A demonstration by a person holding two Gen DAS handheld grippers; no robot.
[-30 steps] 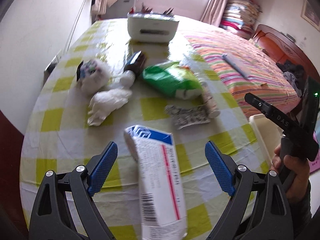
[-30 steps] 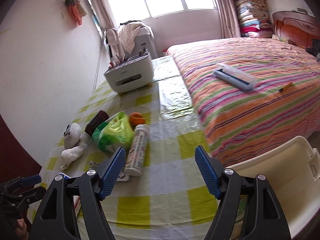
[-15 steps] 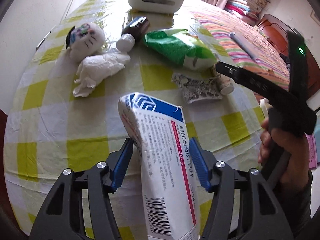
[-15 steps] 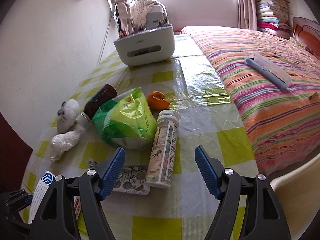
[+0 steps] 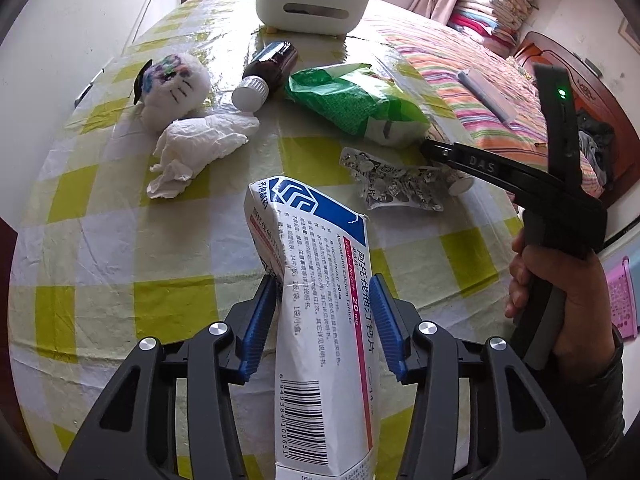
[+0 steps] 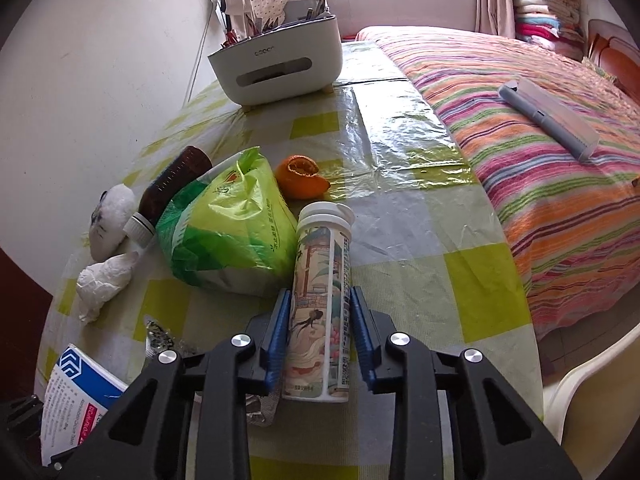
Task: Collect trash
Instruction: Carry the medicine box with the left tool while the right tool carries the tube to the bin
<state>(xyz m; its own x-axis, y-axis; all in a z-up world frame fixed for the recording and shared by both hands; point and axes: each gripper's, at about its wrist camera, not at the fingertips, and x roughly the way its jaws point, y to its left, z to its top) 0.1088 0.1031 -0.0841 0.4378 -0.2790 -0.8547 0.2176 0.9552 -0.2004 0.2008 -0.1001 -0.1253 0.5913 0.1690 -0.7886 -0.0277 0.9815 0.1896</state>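
Blue pads of my left tongs [image 5: 322, 322] now press both sides of the white medicine box [image 5: 320, 320]; a second ago they stood wide apart with the box lying loose between them, and they have just been closing. The box is creased where the pads bite and its far end tilts up off the checked surface [image 5: 180, 300].

My right tongs [image 6: 320, 330] have likewise just been closing, and are now clenched on the tube [image 6: 322, 304], which lies on the surface with its white cap pointing away from me. A second ago they hung open with the tube off to their left; I have since come in lower and closer to the clutter.

Just left of the tube sits the green bag [image 6: 228, 232], touching it. Beyond that lie the orange peel [image 6: 300, 176] and the brown bottle [image 6: 172, 192]. A crumpled blister foil [image 5: 396, 184] lies between box and tube, and a tissue [image 5: 200, 144] and a plush toy [image 5: 172, 88] sit further left, untouched. At the far end stands the white organiser [image 6: 276, 64]. The striped bed [image 6: 540, 160] borders the surface on the right.
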